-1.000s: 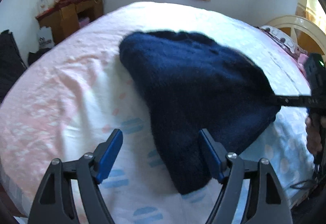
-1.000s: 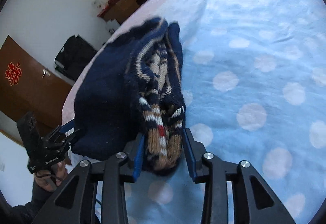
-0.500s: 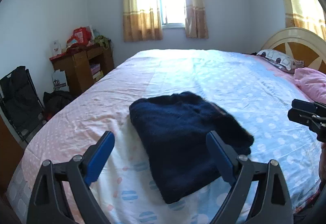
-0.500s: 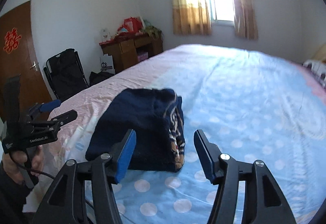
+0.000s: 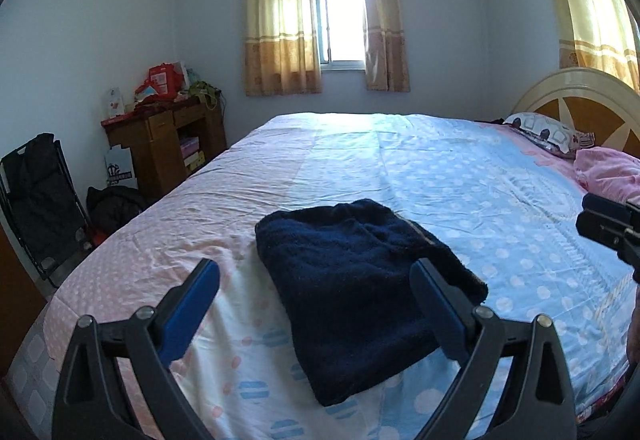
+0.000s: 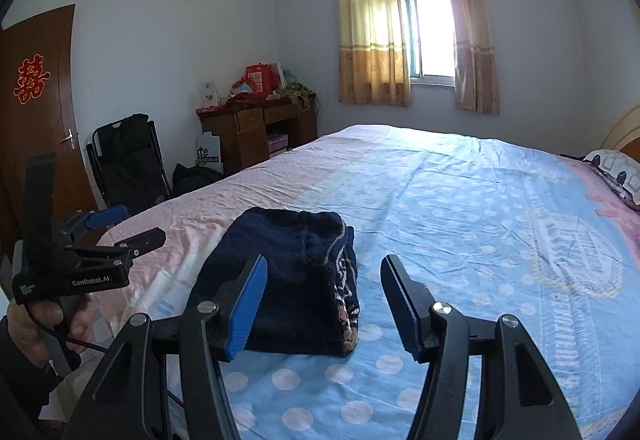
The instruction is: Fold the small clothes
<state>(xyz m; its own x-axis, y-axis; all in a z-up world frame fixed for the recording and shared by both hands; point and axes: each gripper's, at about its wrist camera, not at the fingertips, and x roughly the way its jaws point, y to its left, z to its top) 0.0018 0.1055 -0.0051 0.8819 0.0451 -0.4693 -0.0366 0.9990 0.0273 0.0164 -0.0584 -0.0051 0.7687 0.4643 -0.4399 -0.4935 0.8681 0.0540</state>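
Navy sweater (image 5: 360, 292) lies folded on the bed (image 5: 460, 176), both grippers' jaws spread, empty.

Navy sweater (image 5: 360, 288) — tan-and-white knit trim; bedsheet (image 6: 460, 200) — pink and blue, white dots.

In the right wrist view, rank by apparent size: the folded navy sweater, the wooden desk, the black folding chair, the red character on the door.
1. Folded navy sweater, though it lies nearest the camera.
2-3. Wooden desk and black folding chair look alike; no ranking.
4. Red character, clearly smallest.
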